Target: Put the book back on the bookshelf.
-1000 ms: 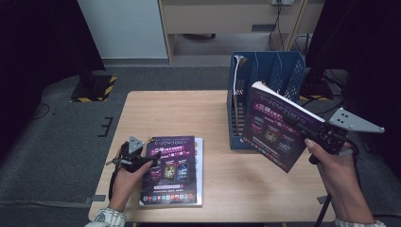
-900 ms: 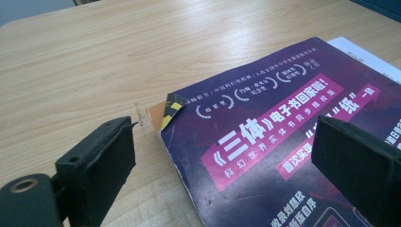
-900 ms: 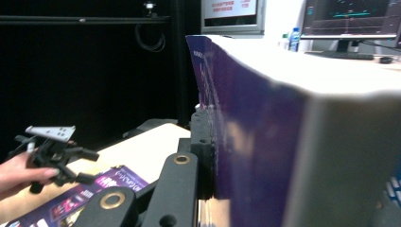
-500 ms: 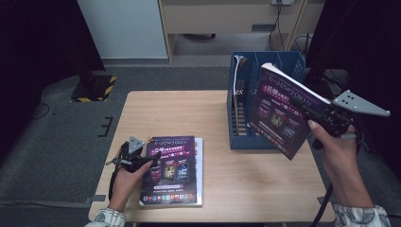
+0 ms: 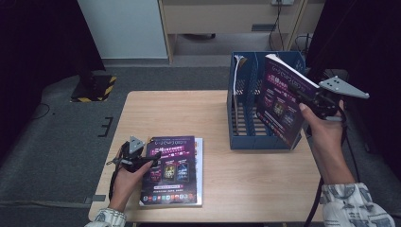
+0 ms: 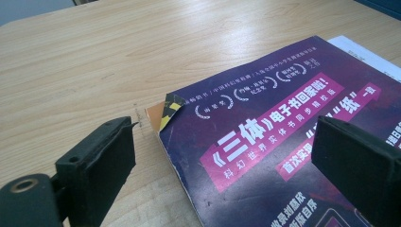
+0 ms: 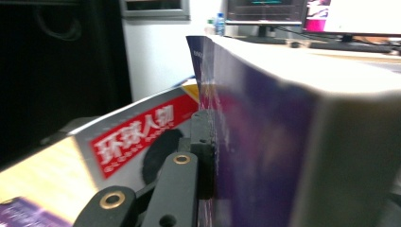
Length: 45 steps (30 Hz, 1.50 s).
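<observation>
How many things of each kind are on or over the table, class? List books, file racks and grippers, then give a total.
Purple books: 2, one lying flat on the table, one held upright at the rack
Blue file rack: 1
Grippers: 2, left gripper, right gripper
Total: 5

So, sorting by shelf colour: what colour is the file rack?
Blue file rack, clearest in the high view.
</observation>
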Available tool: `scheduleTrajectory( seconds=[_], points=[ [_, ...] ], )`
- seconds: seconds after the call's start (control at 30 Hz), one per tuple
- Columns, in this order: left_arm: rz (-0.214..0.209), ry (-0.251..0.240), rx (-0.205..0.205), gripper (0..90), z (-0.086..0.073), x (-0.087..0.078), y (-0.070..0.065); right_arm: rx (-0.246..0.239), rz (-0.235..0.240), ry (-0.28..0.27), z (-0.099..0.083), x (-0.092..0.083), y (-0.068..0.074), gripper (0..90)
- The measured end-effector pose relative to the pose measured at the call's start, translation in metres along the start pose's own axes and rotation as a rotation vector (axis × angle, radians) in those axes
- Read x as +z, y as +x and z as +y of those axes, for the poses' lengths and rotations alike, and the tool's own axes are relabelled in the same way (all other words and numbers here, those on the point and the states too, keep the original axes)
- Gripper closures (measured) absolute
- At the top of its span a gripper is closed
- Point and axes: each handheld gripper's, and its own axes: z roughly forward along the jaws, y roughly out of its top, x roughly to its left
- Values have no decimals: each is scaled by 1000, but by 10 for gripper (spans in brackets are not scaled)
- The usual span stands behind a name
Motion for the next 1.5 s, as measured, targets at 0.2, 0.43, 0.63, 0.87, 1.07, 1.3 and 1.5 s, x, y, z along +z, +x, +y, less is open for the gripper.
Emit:
scheduleTrajectory(
  seconds=[0.2, 0.43, 0.63, 0.87, 1.07, 1.3, 1.5],
  points=[
    [0, 0, -1, 67, 0, 0, 1, 6, -75, 5, -2, 22, 0, 825],
    [-1, 3, 5, 67, 0, 0, 0, 18, -118, 6, -1, 44, 2, 825],
    [-2, 6, 9, 68, 0, 1, 0, 1, -154, 3, -3, 56, 4, 825],
    [-2, 3, 8, 67, 0, 0, 0, 28, -170, 1, -7, 73, 0, 824],
    [-3, 4, 8, 67, 0, 0, -1, 51, -175, -7, -11, 82, -3, 825],
    [-4, 7, 11, 67, 0, 1, -1, 69, -183, -15, -16, 93, -5, 825],
    [-4, 10, 14, 68, 0, 1, -2, 81, -186, -22, -20, 102, -8, 824]
  ],
)
